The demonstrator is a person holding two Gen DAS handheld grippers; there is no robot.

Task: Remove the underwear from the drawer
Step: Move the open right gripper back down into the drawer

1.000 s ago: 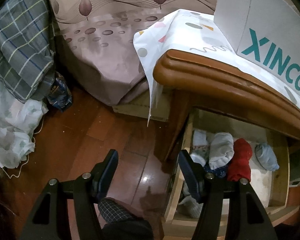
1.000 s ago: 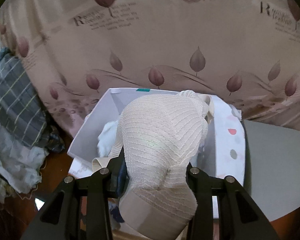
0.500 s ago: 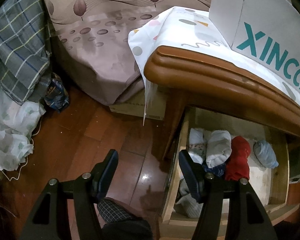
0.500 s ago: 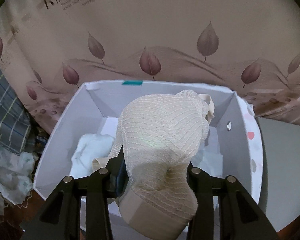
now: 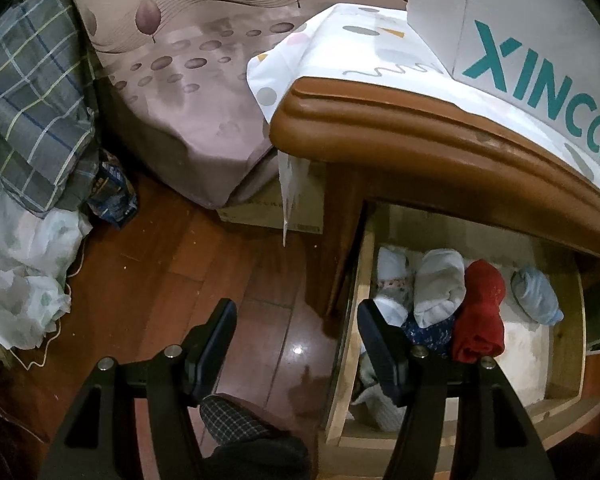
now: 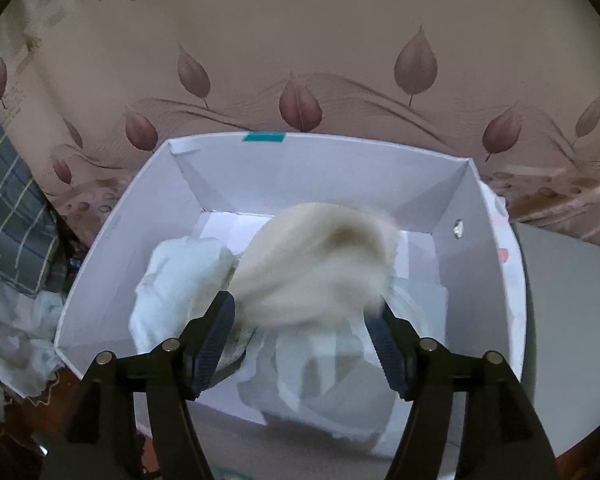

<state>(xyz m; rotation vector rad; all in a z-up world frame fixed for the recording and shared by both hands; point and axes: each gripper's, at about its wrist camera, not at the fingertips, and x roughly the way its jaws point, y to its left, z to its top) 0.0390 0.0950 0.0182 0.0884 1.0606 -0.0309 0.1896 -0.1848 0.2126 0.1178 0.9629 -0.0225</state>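
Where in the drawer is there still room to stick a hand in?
The drawer has a bare pale floor patch between the red roll and the right wall, in front of the light blue bundle. The left half is crowded: white roll, dark blue floral piece.

Teal letters "XINCC", cut off at the frame edge, stand on the white box (image 5: 512, 32) up and right of the left claw (image 5: 296, 336), while the bedsheet (image 6: 300, 40) far above the right claw (image 6: 306, 334) bears blurred dark print beginning with "R".
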